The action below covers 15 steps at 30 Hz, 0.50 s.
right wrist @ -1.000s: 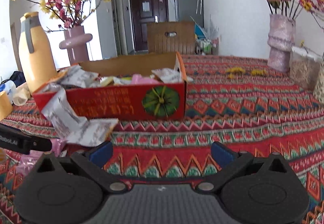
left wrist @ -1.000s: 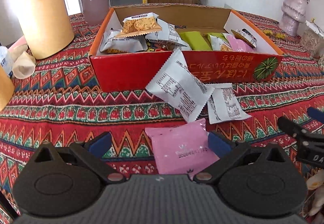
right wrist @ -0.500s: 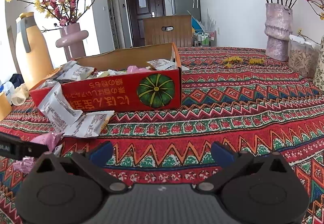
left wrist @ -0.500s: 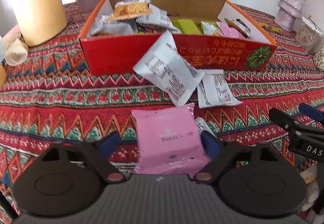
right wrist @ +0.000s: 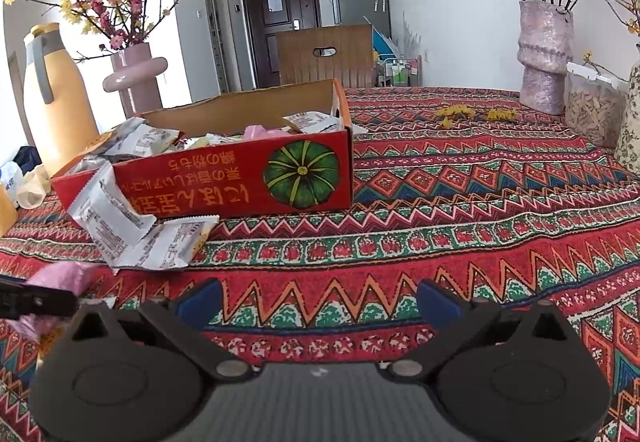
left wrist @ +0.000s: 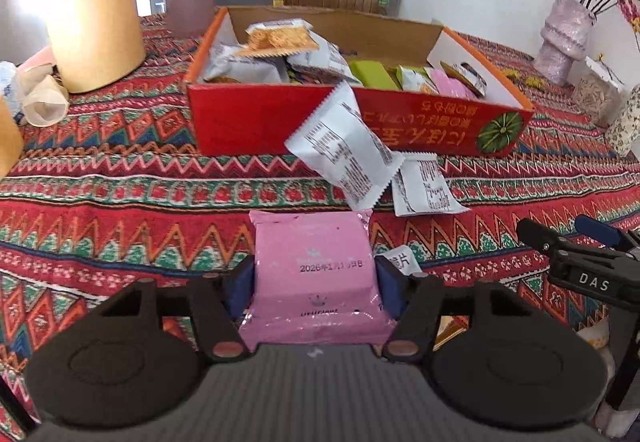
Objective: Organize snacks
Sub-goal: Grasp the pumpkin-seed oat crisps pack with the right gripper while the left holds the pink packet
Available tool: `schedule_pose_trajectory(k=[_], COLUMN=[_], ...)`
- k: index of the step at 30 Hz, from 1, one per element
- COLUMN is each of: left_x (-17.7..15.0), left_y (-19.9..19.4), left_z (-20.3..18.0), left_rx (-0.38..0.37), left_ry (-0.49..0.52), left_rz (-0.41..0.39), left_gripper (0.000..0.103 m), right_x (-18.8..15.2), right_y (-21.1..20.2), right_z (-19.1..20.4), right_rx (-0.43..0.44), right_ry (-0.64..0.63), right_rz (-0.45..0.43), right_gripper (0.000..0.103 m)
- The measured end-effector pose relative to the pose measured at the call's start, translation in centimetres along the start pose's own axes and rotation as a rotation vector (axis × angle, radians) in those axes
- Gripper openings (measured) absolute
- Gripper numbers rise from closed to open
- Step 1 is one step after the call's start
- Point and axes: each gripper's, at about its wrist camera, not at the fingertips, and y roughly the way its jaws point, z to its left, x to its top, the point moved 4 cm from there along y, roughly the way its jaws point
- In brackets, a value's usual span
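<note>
Jaws of the left gripper [left wrist: 314, 278] have just been closing, and the blue pads now sit hard against both sides of the pink snack packet [left wrist: 314, 274] — it's clamped, gripped across its short width. Packet's long axis runs straight fwd along the fingers, far end pointing at the red box [left wrist: 248, 122]. Whether it's lifted clear of the table [left wrist: 100, 202] or dragging on the cloth, can't quite tell from this angle; its near end looks tucked under the gripper body.

Right gripper [right wrist: 320, 300]: jaws wide apart, nothing btwn them, just patterned cloth below. It sits off to the right side, well apart from the loose snacks.

Key relation now: the box lies dead ahead of the left gripper, its near red wall facing it, open top beyond. Two white packets lie btwn them — the larger white packet [left wrist: 344, 150] leans on the box's front wall, the smaller white packet [left wrist: 426, 188] lies flat just beside it. So the pink one prob needs to go up and over those, then over the wall, w/ the left hand clearly the nearer one. Box already holds a mix of packets; free room looks best mid-right.
</note>
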Motion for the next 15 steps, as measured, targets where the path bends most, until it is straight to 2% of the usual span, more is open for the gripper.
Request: schedule_pose_trajectory(k=[3,15], left_x=[-0.2,-1.8], left_y=[-0.8,-2.9], left_z=[0.8,5.3], left_rx=[0.009,0.047], left_ry=[0.000,-0.022], left_rz=[-0.018,-0.068], left_gripper=[0.063,0.063], right_x=[-0.1,-1.2], right_y=[-0.4,-2.3], right_z=[0.4,8.4], right_rx=[-0.023,0.141], right_ry=[-0.012,-0.109], right_rz=[-0.005,0.033], right_gripper=[0.103,0.103])
